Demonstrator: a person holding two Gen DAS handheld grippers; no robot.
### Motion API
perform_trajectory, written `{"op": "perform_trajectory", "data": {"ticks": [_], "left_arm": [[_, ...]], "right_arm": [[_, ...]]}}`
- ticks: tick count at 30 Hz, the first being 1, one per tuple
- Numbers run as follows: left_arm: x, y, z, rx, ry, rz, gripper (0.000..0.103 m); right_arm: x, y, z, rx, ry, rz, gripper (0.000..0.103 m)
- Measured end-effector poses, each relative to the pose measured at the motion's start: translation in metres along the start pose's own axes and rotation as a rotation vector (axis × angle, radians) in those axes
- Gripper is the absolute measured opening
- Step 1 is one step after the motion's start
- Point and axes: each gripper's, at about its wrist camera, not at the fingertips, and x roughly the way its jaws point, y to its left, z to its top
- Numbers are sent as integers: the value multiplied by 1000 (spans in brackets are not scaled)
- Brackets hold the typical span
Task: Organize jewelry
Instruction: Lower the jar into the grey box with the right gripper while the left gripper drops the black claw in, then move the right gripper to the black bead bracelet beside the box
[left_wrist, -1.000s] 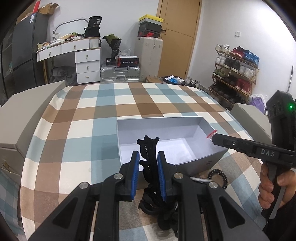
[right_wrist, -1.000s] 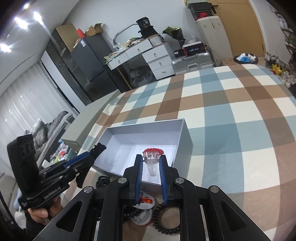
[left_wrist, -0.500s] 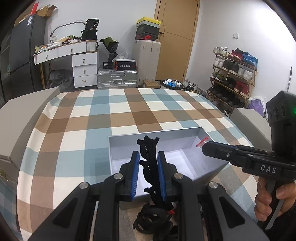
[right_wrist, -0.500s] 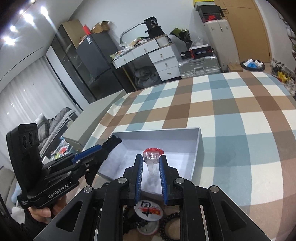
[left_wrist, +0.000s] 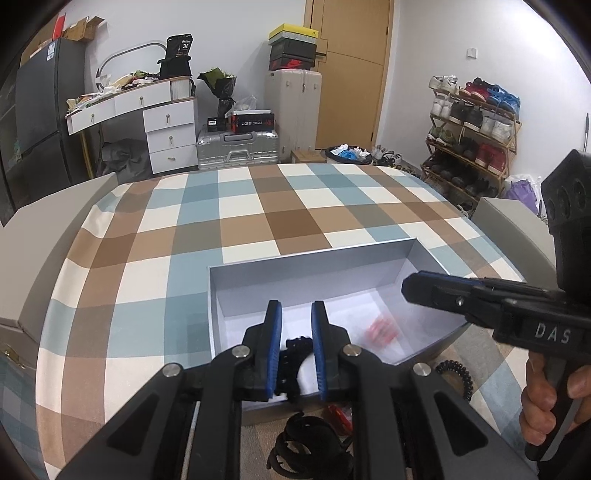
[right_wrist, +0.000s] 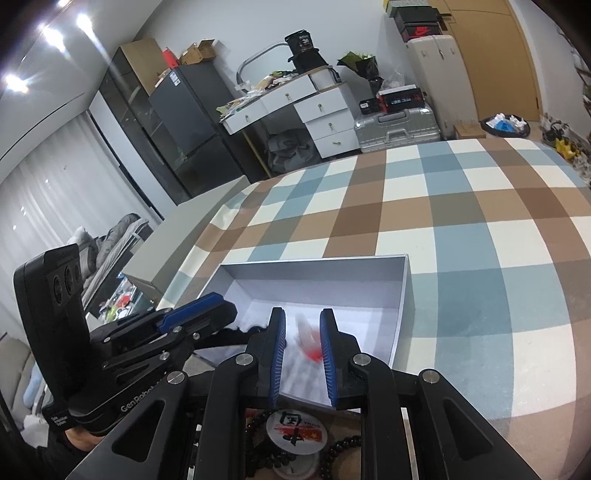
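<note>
Left gripper (left_wrist: 296, 314): fingers were spread apart with nothing between them, hanging over the near edge of the box.
Right gripper (right_wrist: 302, 323): also spread wide and empty, poking over the box's near wall from the right side.
Box (left_wrist: 310, 260): grey, open-topped, white lining, sat on the checked tablecloth (left_wrist: 236, 218) toward the near end of the table.
Black hair clip (left_wrist: 295, 354): was lying inside the box against the near wall, just below the left gripper's tips. Partly hidden by the fingers.
Red ring (left_wrist: 380, 328): inside the box too, right of the clip and apart from it. Super blurry in both views, so couldn't tell if it was resting or tumbling.
Spiral hair tie (left_wrist: 456, 373): black, on the cloth just outside the box's near right corner.
Round badge (right_wrist: 295, 432): white with red print, on the table near side of the box, with a dark bead bracelet (right_wrist: 343, 445) curled around it.
Other bits: some black tangled stuff (left_wrist: 306, 443) sat on the cloth under the left gripper.
</note>
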Motion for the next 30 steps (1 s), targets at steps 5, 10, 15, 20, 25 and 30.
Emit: {"op": "perform_trajectory", "data": {"ticks": [5,10,15,20,25,30], "left_arm": [[-13,2,-1,-28,-3,-6,12],[-36,0,-5,-40,-29,7,59],[-51,0,-14,-84,-34,0,84],[-57,-2,-26,-96,-40,17,102],[-50,1,-39,-122,-14,37,102],[-43,0,-52,-117,33,28,102]], "right_arm": [[-16,0,0,-11,-36,-2,28],[-50,-3,-8,-38,-68,-40,63],[-73,-11,-24,-47,-39,-95,98],[-76,-13,-40,-124,26,-107,98],[-68,-12,-47,-151,80,-113,98],[-55,-17,-54,-147,129,-145,87]]}}
